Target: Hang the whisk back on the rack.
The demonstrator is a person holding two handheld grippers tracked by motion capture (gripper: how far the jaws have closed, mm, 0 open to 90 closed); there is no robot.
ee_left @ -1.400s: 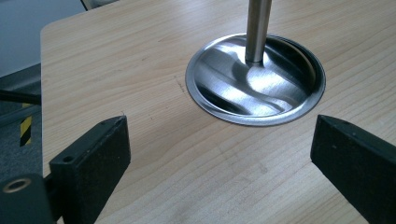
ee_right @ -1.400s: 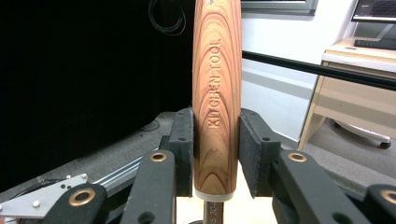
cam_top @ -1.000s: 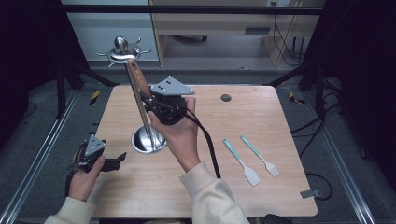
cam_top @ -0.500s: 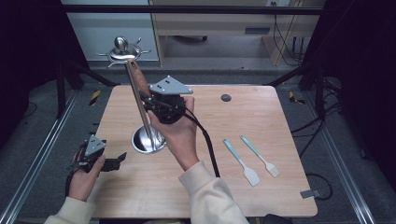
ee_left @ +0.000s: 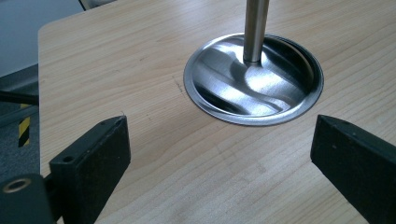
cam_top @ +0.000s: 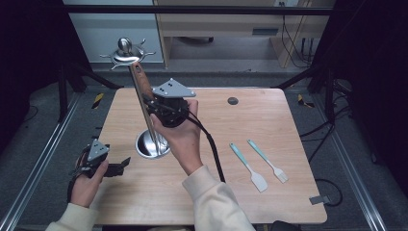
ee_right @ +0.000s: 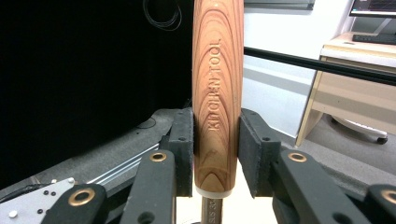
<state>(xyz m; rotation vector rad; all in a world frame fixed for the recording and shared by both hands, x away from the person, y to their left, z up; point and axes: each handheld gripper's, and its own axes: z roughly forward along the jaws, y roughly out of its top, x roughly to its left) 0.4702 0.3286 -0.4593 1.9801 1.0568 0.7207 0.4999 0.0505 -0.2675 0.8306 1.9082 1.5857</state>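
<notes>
Left gripper (ee_left: 219, 154): bare surface (ee_left: 154, 60) between its spread jaws; ahead, the stand's steel base (ee_left: 254, 79) and upright pole (ee_left: 256, 28) block passage. Two spatulas (cam_top: 260, 161) lie well apart, beyond the stand.

A wooden-handled utensil (ee_right: 217, 98), stamped "KITCHEN TOOL", hangs upright beside the steel stand (cam_top: 153, 144), near its pole.

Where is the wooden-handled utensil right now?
In the high view the wooden-handled utensil stands near upright beside the rack, left of centre, clamped in the right gripper.
</notes>
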